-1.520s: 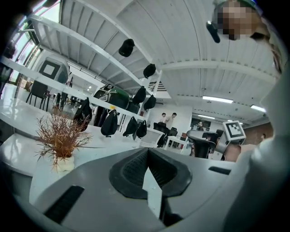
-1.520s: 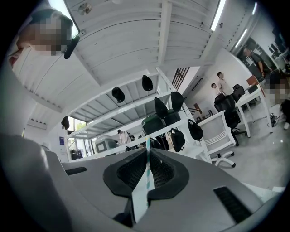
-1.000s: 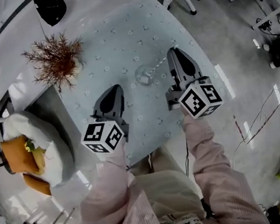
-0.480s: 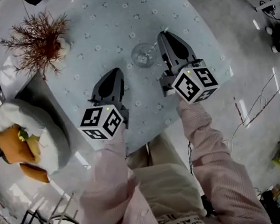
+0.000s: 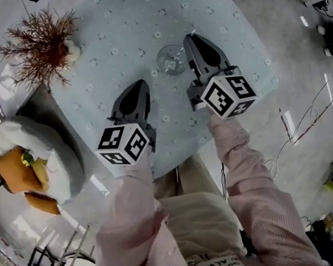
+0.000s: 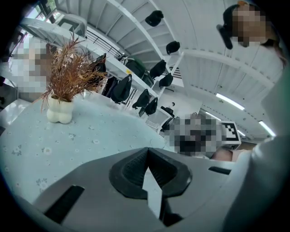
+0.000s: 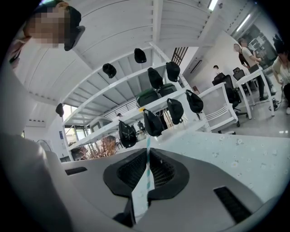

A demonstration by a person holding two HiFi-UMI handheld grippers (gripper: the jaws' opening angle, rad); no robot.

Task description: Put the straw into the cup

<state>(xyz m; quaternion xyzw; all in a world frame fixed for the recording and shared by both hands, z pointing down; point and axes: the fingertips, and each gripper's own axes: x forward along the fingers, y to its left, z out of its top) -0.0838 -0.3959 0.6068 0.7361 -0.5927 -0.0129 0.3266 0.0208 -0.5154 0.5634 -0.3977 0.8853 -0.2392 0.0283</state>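
— Between my right gripper's (image 5: 194, 41) jaws sits the striped straw (image 7: 147, 168), with the jaws nearly together and pinching it.
— And the cup (image 5: 170, 59)?
— It's just left of that gripper's tip, on the table (image 5: 128, 15). I'm mid-carry, and next I need to line the straw up over the rim. My left gripper (image 6: 147, 156) is closed and empty. I can't read any writing.

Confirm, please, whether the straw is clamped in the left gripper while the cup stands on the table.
Not quite: the right gripper view shows the straw clamped in the right gripper, not the left gripper; the cup stands on the table.
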